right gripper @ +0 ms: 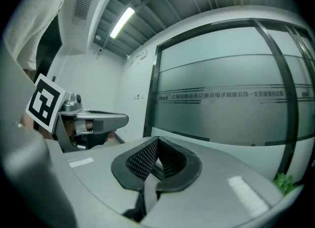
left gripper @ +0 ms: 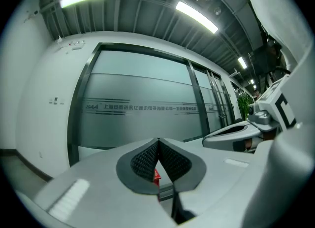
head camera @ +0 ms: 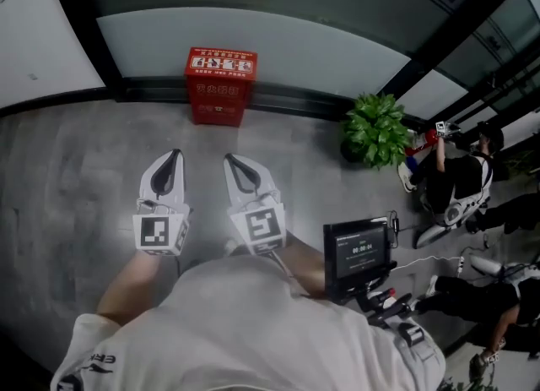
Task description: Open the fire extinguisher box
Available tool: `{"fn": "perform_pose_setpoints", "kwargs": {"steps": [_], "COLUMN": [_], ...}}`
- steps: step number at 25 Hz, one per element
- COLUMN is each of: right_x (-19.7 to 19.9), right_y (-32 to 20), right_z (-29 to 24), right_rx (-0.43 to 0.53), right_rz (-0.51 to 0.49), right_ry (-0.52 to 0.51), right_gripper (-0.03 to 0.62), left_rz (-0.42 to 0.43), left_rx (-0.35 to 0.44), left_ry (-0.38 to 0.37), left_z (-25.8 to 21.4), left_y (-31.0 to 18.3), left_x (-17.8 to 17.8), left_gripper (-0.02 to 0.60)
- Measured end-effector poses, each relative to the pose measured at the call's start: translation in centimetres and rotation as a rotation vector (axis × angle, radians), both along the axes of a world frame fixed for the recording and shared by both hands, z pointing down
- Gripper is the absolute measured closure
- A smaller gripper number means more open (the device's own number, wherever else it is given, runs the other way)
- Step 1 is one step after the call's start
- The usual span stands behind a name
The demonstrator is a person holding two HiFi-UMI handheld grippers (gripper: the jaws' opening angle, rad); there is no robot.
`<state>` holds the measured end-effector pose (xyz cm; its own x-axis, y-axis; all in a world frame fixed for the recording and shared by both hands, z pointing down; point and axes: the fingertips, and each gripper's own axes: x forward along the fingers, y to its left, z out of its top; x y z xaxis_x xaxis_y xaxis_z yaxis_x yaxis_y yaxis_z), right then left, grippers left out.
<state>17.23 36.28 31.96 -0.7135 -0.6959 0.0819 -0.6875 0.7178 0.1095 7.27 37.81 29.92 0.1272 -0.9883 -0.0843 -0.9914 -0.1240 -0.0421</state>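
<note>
red fire extinguisher box [head camera: 220, 85] stands closed on the grey floor [head camera: 76, 187], against the foot of the frosted glass wall [head camera: 278, 39], well ahead of both grippers. left gripper [head camera: 175, 154] and right gripper [head camera: 229, 160] point level, side by side, each clenched tip to tip on nothing. a potted plant [head camera: 375, 130] sits to the box's right.

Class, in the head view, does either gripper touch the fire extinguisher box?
No, floor shows between the fire extinguisher box and the left gripper and right gripper.
</note>
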Motion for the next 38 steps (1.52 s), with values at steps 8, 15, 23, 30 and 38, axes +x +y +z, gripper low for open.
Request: {"fn": "perform_pose_setpoints", "kwargs": {"steps": [8, 15, 23, 30, 38], "right_x": [-3.3, -7.8, -15.3, -20.3, -21.0], "right_y": [-7.9, -15.4, -23.3, -28.4, -33.9], "right_z": [0.8, 2.0, 0.8, 2.2, 5.4], "right_rx": [-0.048, -0.052, -0.052, -0.077, -0.106], "right_rz": [-0.004, 0.036, 0.121, 0.178, 0.163], "right_ry": [0.006, 0.031, 0.07, 0.097, 0.113], "right_gripper": [0.58, 0.58, 0.58, 0.58, 0.58], "left_rz": [-0.045, -0.026, 0.054, 0.109, 0.086], "left_rx": [-0.025, -0.036, -0.051, -0.065, -0.12], "left_ry": [0.004, 0.019, 0.023, 0.009, -0.023], "left_z": [0.2, 1.7, 1.4, 2.6, 5.6], "left_y": [-6.3, -13.8, -22.4, -28.7, -35.6], "left_x": [-3.5, -8.7, -16.6, -21.8, -23.6], "left_gripper": [0.58, 0.58, 0.58, 0.58, 0.58]}}
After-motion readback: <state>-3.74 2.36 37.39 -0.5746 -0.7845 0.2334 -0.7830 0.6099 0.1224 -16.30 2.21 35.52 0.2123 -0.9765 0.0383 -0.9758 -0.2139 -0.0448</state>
